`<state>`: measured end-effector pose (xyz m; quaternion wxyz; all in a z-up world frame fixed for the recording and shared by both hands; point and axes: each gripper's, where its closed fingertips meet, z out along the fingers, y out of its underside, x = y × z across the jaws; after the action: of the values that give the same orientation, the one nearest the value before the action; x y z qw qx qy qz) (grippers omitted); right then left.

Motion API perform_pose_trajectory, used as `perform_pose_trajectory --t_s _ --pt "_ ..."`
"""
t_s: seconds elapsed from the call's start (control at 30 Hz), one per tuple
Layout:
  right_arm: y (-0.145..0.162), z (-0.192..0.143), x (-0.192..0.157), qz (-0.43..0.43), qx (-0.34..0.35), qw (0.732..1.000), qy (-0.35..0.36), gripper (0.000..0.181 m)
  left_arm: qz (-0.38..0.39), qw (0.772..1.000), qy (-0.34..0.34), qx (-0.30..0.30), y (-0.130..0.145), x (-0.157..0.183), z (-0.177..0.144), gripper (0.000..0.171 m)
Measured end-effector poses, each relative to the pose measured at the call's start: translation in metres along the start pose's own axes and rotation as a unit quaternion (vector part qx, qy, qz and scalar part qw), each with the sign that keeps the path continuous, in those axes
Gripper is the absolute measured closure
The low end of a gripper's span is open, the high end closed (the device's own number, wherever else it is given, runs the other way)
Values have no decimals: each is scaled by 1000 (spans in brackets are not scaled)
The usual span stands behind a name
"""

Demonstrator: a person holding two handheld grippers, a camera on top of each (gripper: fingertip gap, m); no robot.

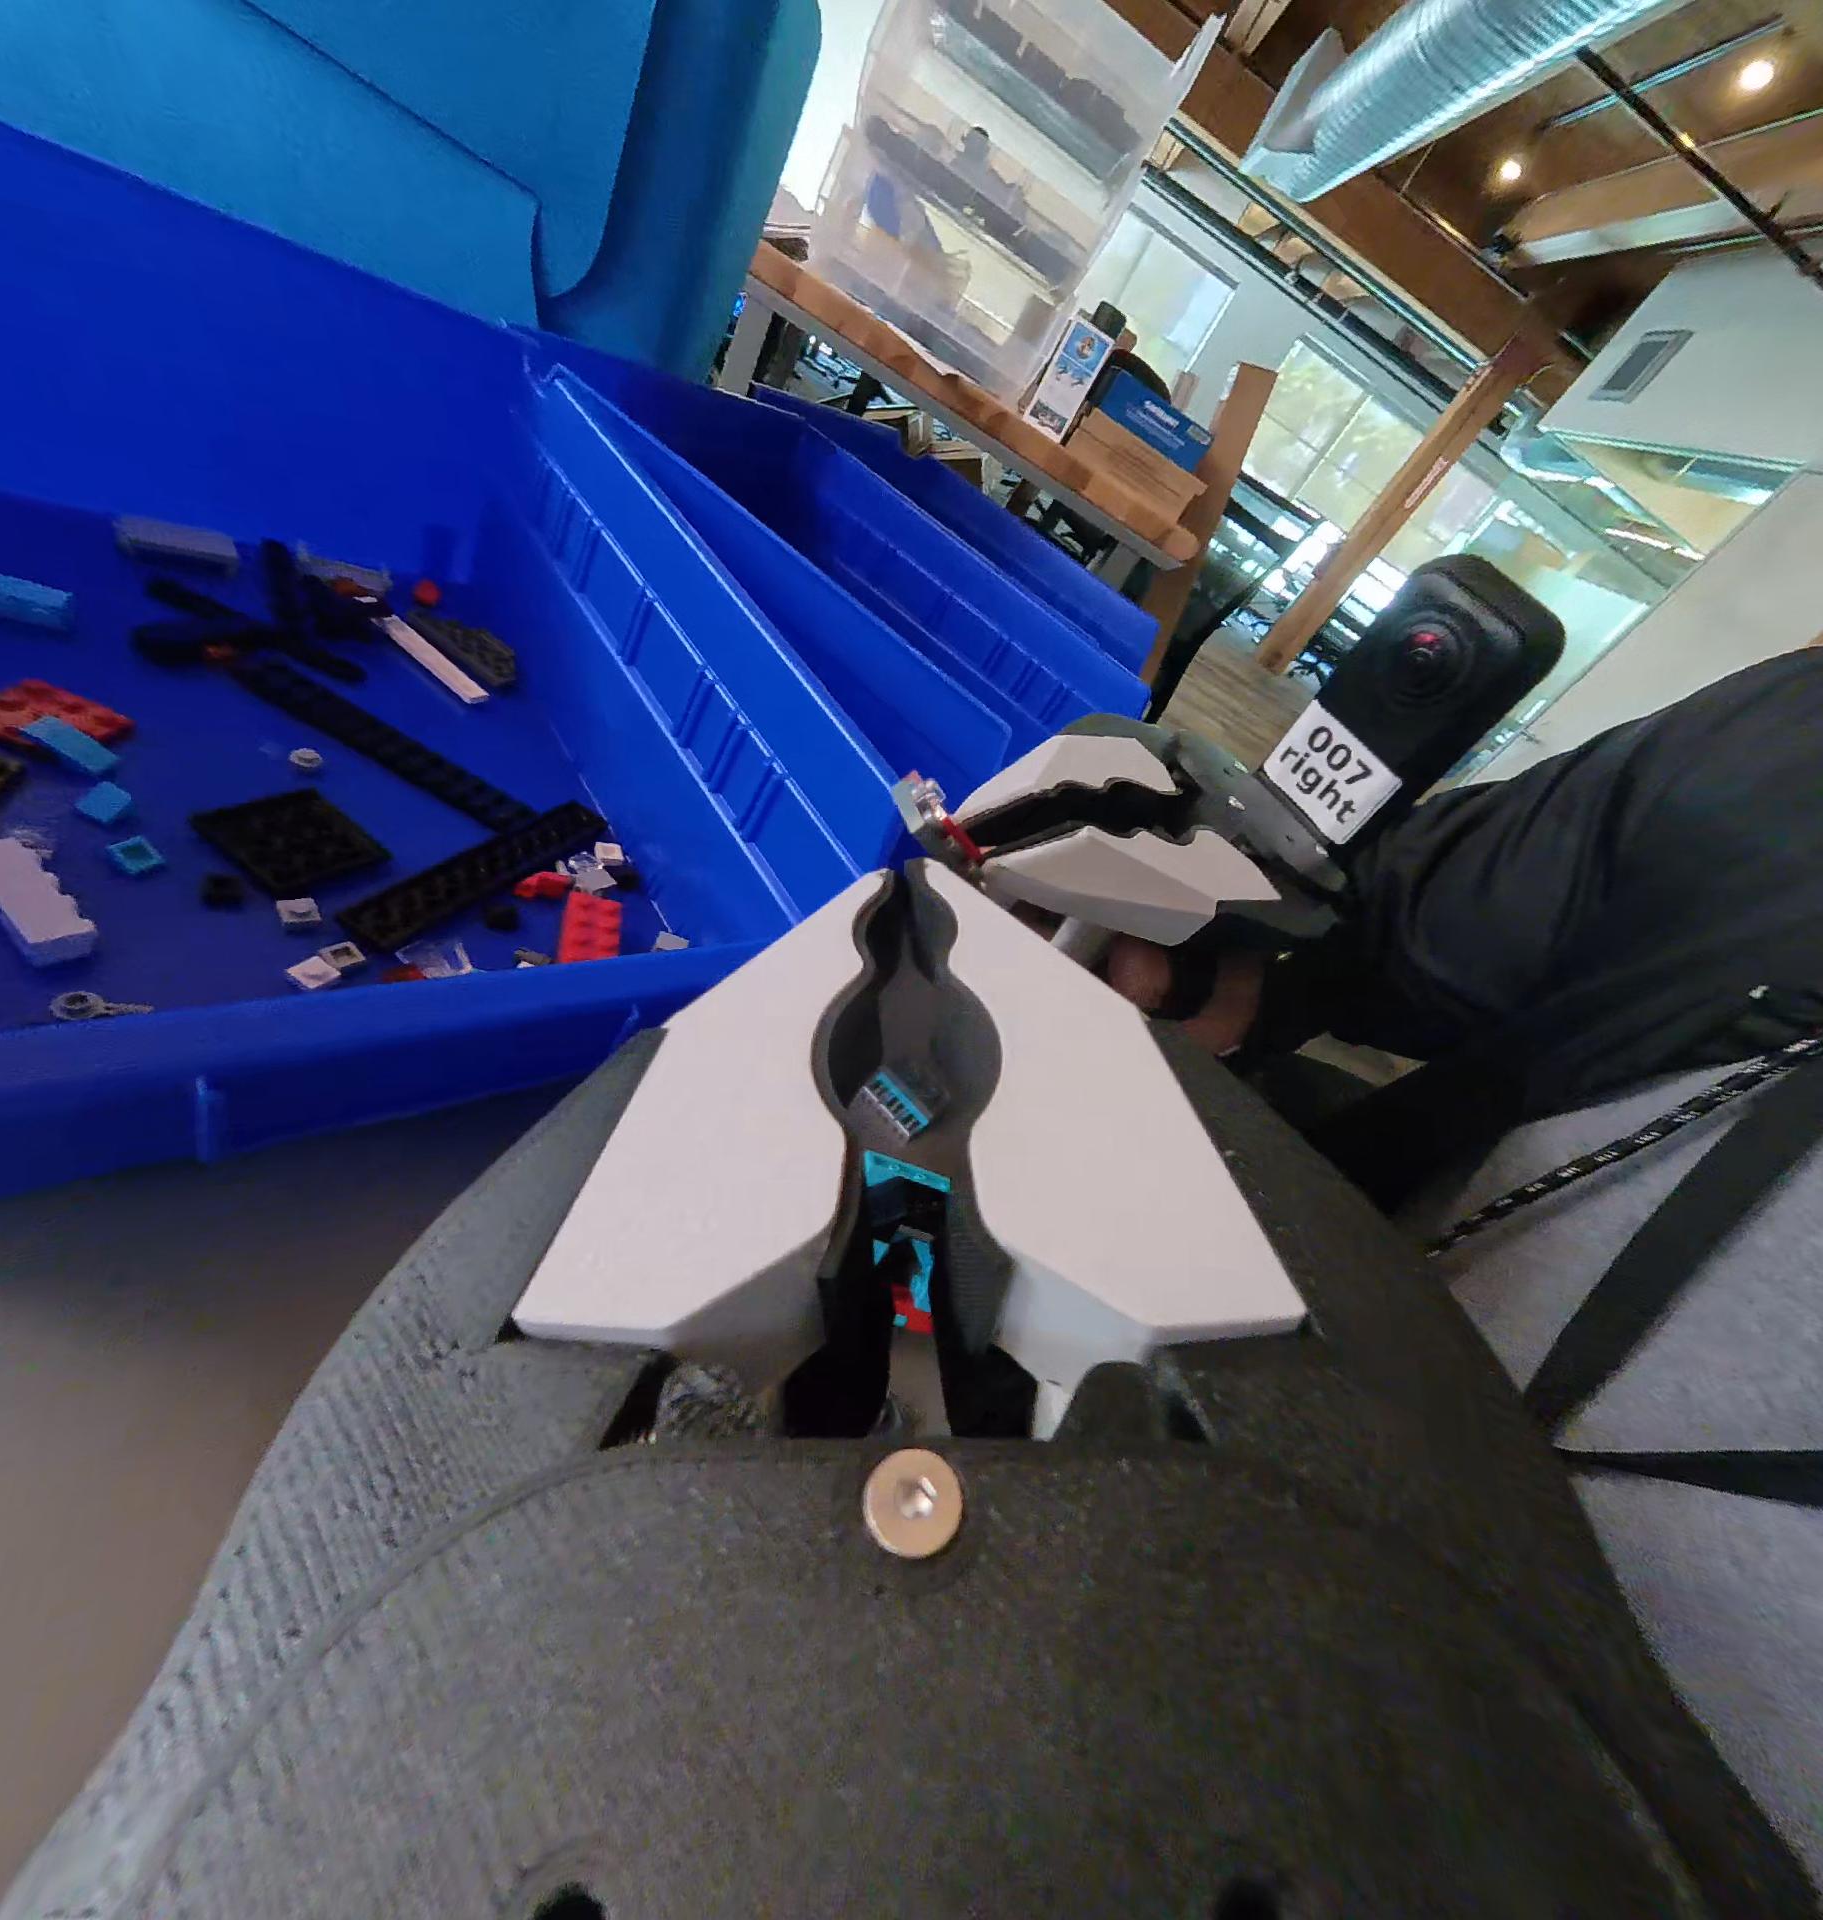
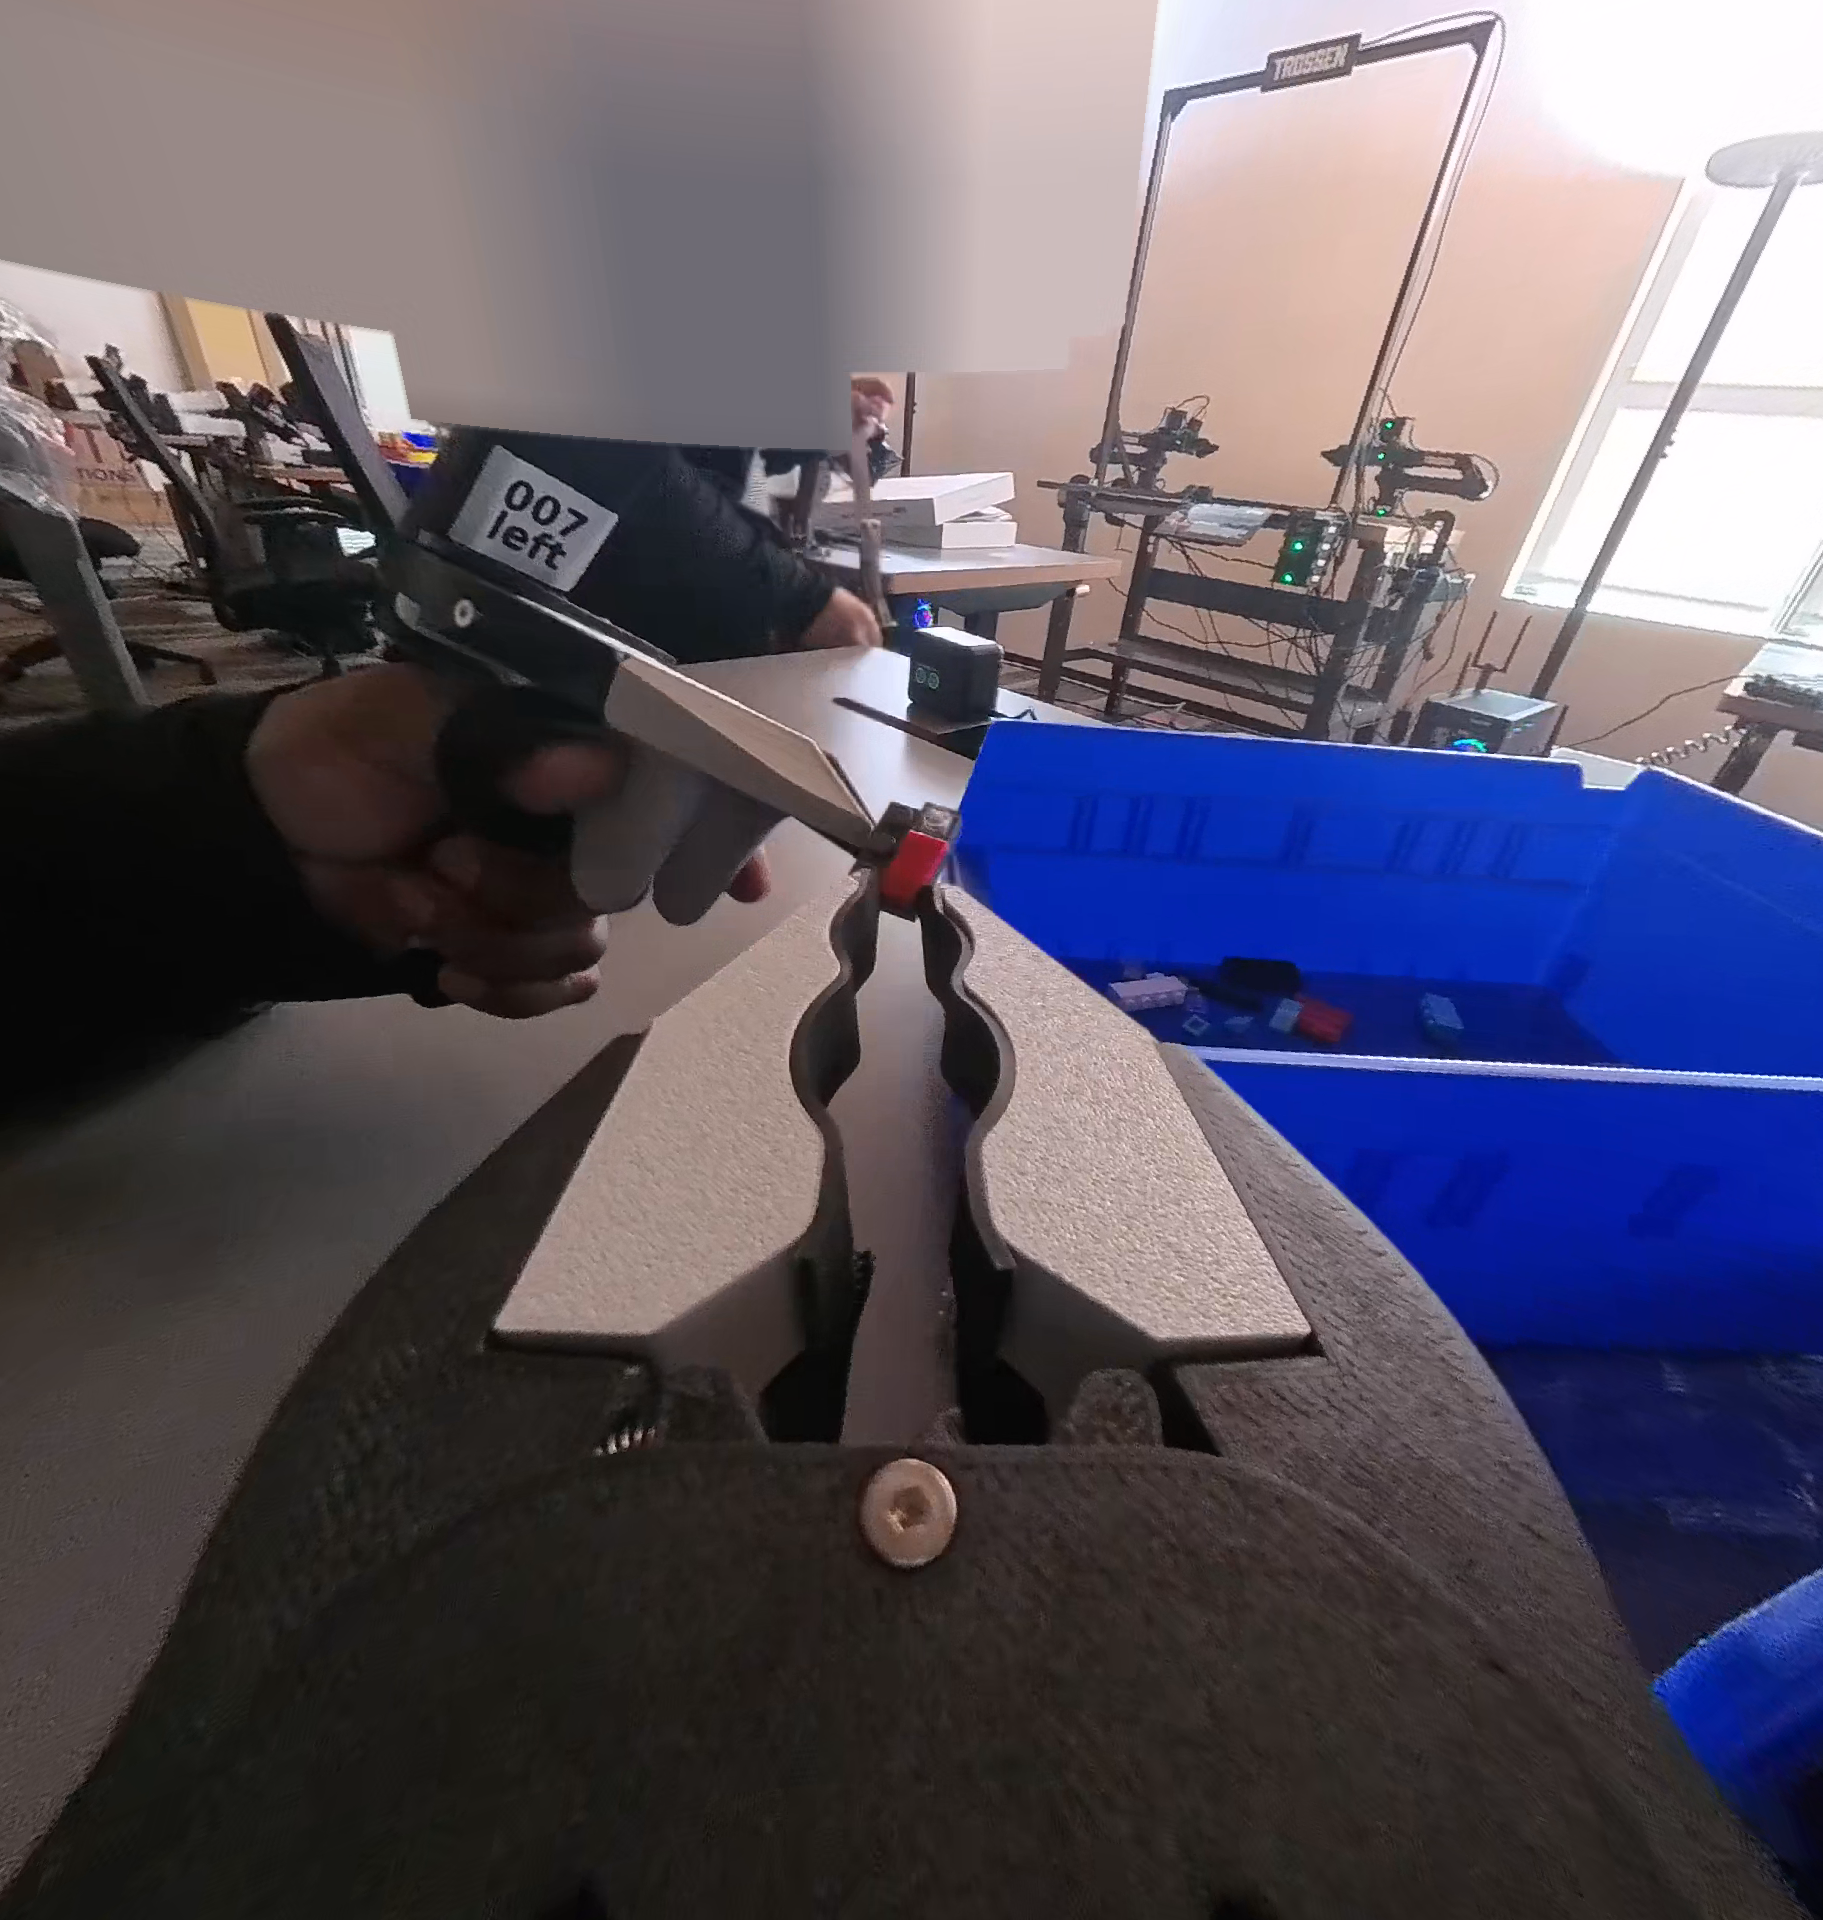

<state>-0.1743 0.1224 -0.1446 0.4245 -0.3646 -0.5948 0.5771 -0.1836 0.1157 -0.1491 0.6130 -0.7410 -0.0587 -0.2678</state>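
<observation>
Right gripper [image 2: 899,883] pinches small red brick [image 2: 909,868], frame centre; left gripper [image 1: 899,883] clenched, tips touching it. Light, rigid, slippery; grip flat sides.

Small red brick piece [image 2: 909,869] (a grey bit on top) pinched between both tongs' tips, beside blue bin [image 2: 1406,1195].

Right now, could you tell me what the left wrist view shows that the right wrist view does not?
Only the left wrist view shows the bin's floor spread with loose bricks, a small blue and grey piece deep between the left claw's fingers, and the right claw's camera.

Only the right wrist view shows the red brick squarely, pinched at the right claw tips, the left claw touching it.

Both show the blue bin and both claws meeting.
</observation>
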Motion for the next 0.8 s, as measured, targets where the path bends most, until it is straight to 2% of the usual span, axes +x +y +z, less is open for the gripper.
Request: perform_pose_trajectory --t_s 0.1,0.33,0.47,0.57,0.8 --pt "-1 0 0 -12 0 1000 6 173 16 1000 -16 1 -2 -3 -2 171" --pt "-3 -1 2 -16 4 1000 14 173 127 988 -72 -38 7 -6 4 171" --pt "-4 -2 1 -19 6 1000 15 173 156 983 -88 -51 11 -7 6 167" --pt "-3 -2 0 -25 5 1000 13 173 140 986 -76 -39 7 -2 6 156" --pt "-9 -3 -5 -67 18 997 15 172 6 1000 4 3 -1 7 3 157"
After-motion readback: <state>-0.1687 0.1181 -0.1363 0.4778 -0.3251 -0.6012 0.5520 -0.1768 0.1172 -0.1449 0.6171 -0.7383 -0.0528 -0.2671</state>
